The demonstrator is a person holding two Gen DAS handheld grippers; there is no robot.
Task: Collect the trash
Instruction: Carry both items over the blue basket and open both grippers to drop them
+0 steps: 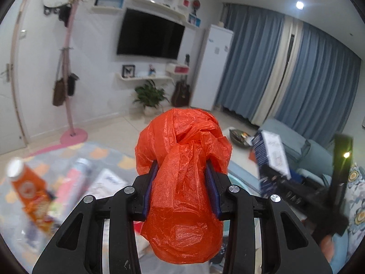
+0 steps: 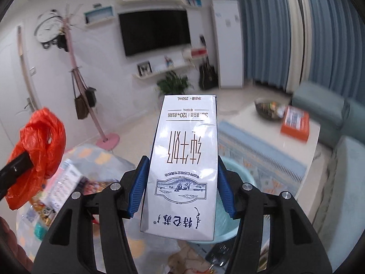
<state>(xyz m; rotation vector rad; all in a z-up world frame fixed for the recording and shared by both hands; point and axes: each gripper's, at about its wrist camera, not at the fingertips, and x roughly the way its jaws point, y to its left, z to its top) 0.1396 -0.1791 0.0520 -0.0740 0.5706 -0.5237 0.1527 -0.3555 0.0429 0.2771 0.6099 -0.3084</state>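
Observation:
My left gripper (image 1: 182,171) is shut on a crumpled orange plastic bag (image 1: 182,182), held up in the air; the bag also shows at the left of the right wrist view (image 2: 38,146). My right gripper (image 2: 181,171) is shut on a white and blue 250 mL milk carton (image 2: 182,166), held upside down above a light blue plastic bin (image 2: 237,180). The carton in the right gripper also shows at the right of the left wrist view (image 1: 271,157).
Several snack packs, cartons and an orange tube (image 1: 27,187) lie on a patterned table (image 1: 109,157) below left. A white coffee table (image 2: 296,146) holds a bowl (image 2: 267,109) and an orange box (image 2: 295,123). A blue sofa (image 2: 328,111) stands right; a pink coat stand (image 1: 68,68) stands left.

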